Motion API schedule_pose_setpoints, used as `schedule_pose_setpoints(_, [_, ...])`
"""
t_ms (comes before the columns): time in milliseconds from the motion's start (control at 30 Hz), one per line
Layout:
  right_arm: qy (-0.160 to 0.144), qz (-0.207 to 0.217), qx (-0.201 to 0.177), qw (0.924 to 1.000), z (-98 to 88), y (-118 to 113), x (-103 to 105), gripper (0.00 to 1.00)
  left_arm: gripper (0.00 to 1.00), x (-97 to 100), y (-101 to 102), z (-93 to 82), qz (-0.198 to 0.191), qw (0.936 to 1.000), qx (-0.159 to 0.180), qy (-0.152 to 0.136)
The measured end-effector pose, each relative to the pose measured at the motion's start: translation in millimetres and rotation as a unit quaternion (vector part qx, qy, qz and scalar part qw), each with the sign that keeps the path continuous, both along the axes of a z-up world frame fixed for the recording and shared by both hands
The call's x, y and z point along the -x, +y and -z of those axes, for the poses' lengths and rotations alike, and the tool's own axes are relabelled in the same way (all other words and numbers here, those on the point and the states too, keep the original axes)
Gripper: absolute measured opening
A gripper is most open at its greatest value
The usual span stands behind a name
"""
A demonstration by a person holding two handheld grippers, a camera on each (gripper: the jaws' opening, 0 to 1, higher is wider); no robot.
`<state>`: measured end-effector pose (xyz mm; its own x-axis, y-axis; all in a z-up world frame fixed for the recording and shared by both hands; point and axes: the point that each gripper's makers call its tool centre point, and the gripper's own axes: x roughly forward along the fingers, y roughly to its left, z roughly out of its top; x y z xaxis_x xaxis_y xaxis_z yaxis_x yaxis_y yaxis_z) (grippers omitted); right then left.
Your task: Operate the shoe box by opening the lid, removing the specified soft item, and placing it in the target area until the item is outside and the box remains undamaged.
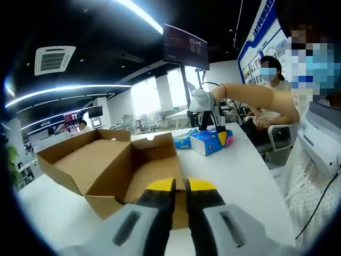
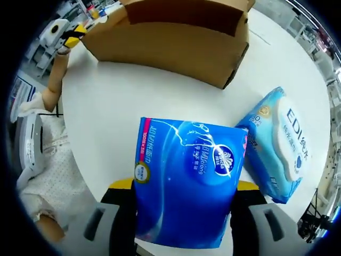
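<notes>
In the right gripper view, the right gripper [image 2: 184, 200] is clamped on a blue soft tissue pack [image 2: 186, 184], its yellow-tipped jaws pressing the pack's two sides, and holds it above the white table [image 2: 106, 112]. Just beside the pack, a light-blue wet-wipes pack [image 2: 279, 144] lies flat on the table. Beyond them stands the cardboard shoe box [image 2: 170, 40], and the left gripper [image 2: 72, 33] shows at the box's far corner, held by the person's arm. In the left gripper view, the left gripper [image 1: 180, 186] has its yellow-tipped jaws nearly together with a thin gap between them, at the near edge of the shoe box [image 1: 106, 165], which sits open with its lid [image 1: 64, 146] folded back and its inside bare. Farther along the table [image 1: 240, 170], the right gripper [image 1: 210, 125] holds the tissue pack [image 1: 210, 141] close over the tabletop, outside the box and well apart from it, next to the wipes pack [image 1: 184, 137].
</notes>
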<state>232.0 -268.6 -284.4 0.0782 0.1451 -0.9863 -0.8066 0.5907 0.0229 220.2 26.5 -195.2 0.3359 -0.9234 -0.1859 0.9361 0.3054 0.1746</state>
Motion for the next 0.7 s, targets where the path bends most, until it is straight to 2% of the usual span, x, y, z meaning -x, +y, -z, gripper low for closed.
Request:
schedule_pose_setpoints(300, [-0.004, -0.070, 0.007, 0.9975, -0.4, -6, -4, 0.72, 0.08, 1.0, -1, 0.8, 0.000, 1.0000, -0.001, -0.003])
schedule_pose_setpoints(367, [-0.006, -0.109, 0.010, 0.9939, 0.2, -6, -3, 0.72, 0.08, 0.9, -1, 0.7, 0.001, 1.0000, -0.001, -0.003])
schedule_pose_setpoints(533, [-0.010, -0.155, 0.012, 0.9878, 0.2, -10, -3, 0.73, 0.08, 0.7, 0, 0.4, 0.001, 1.0000, -0.002, -0.005])
schedule_pose_setpoints(700, [-0.026, -0.214, 0.020, 0.9764, -1.1, -14, -5, 0.74, 0.08, 0.3, 0, -0.3, 0.002, 1.0000, -0.001, -0.004])
